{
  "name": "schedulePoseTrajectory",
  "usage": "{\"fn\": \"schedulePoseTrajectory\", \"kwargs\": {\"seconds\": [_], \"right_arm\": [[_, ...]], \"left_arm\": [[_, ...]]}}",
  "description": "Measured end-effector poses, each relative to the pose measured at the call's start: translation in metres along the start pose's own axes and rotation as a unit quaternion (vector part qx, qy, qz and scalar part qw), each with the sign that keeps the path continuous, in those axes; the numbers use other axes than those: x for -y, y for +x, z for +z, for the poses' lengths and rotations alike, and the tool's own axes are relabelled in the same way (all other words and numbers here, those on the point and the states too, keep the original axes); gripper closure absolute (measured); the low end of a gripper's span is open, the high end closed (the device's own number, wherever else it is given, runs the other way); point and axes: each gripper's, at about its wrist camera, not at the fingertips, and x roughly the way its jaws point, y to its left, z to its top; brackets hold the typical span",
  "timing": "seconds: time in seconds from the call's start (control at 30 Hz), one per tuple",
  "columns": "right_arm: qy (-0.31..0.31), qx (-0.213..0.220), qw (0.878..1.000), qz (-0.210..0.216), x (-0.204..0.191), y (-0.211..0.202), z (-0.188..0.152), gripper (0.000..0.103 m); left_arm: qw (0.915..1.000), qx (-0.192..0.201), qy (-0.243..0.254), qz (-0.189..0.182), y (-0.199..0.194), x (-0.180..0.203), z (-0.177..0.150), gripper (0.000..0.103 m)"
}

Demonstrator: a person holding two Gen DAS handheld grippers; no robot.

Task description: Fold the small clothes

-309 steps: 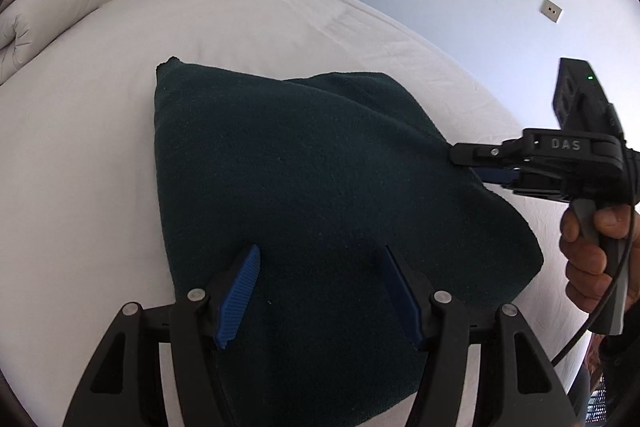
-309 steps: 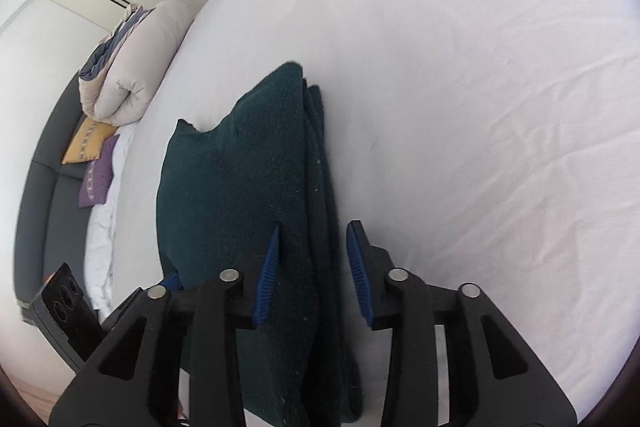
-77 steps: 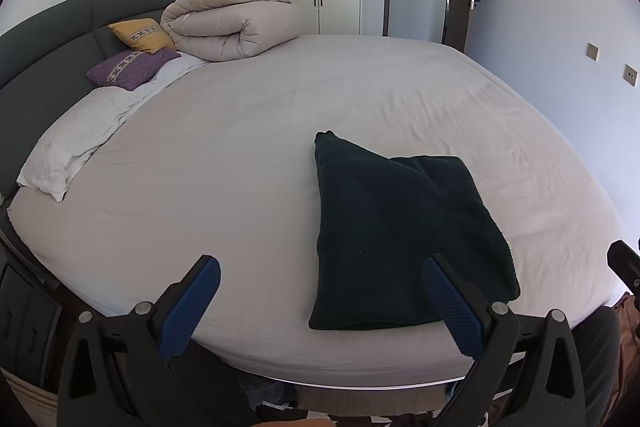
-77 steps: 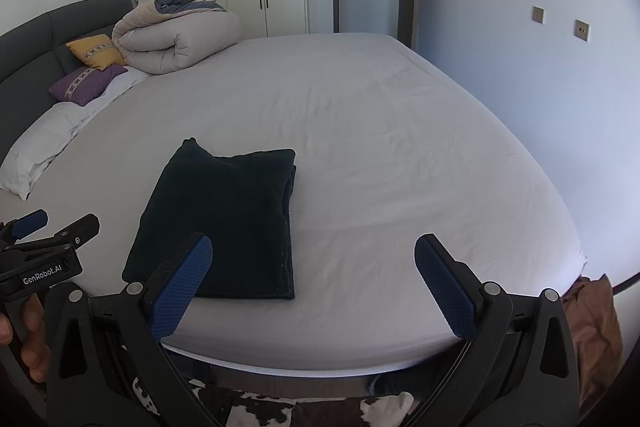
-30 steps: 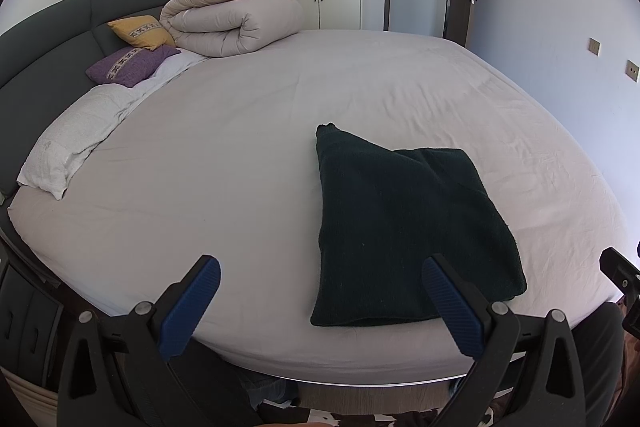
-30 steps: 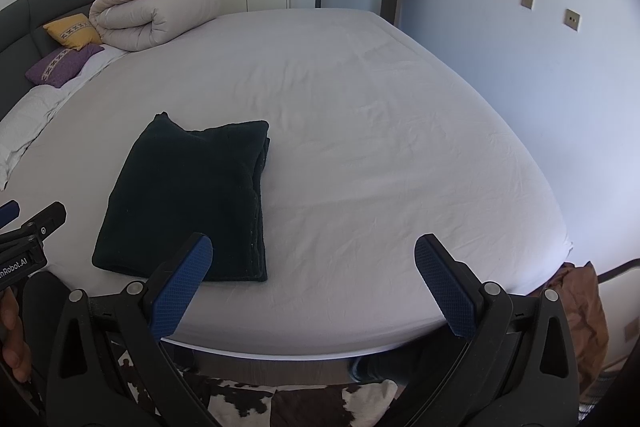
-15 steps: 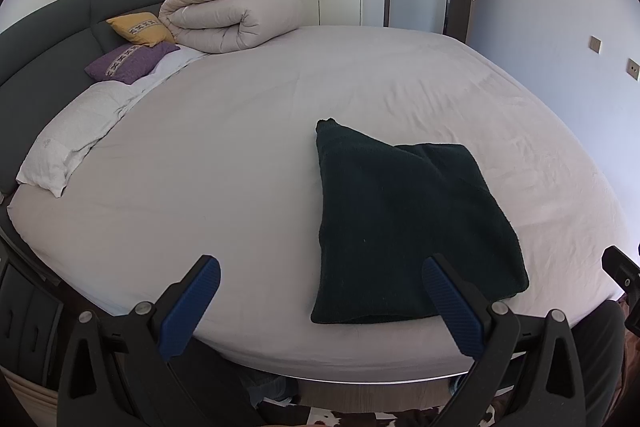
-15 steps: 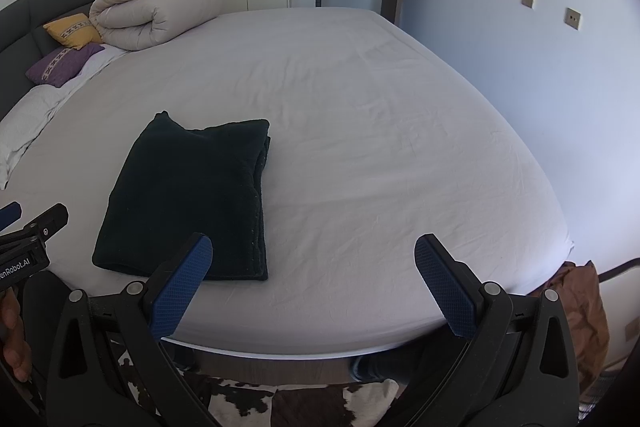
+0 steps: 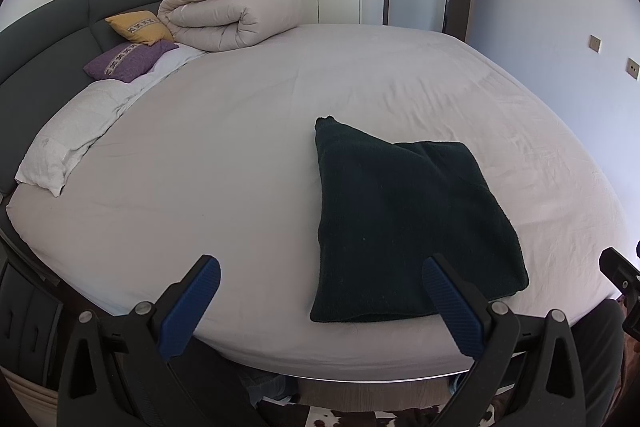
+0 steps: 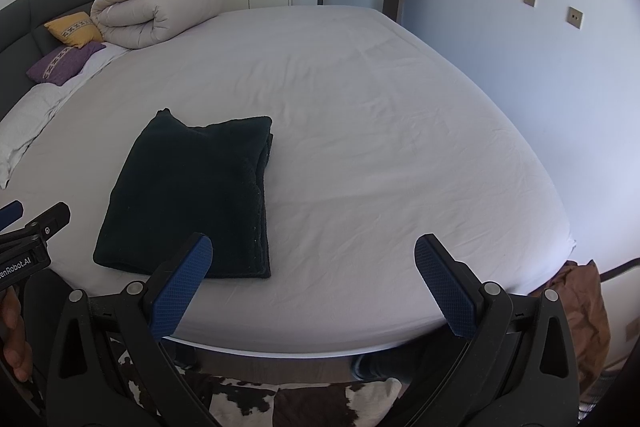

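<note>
Lower right in the left view, the folded garment (image 9: 404,227) lies on the bed (image 9: 240,155); left gripper (image 9: 320,307) gapes, empty. Right view: right gripper (image 10: 312,283) likewise released, garment lower left. Folding looks finished; next, probably fetch another piece.

bed (image 9: 280,155): white sheet | on it: folded dark green garment (image 9: 404,223), rolled duvet (image 9: 232,15), pillows (image 9: 132,61)

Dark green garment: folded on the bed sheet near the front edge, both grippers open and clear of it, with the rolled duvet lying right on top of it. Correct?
Not quite. The rolled duvet lies far off by the headboard, apart from the dark green garment; the left wrist view shows this. The rest stands: left gripper and right gripper are open.
</note>
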Motion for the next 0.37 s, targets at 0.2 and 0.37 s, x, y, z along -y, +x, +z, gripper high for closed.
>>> {"fn": "schedulePoseTrajectory", "kwargs": {"seconds": [0.2, 0.37], "right_arm": [[0.001, 0.000, 1.000, 0.000, -0.0003, 0.0000, 0.0000, 0.000], [0.001, 0.000, 1.000, -0.001, -0.0007, 0.0000, -0.0006, 0.000]], "left_arm": [[1.0000, -0.003, 0.000, -0.001, 0.0028, -0.0001, 0.0007, 0.000], [1.0000, 0.002, 0.000, 0.000, 0.0017, -0.0010, 0.0003, 0.000]]}}
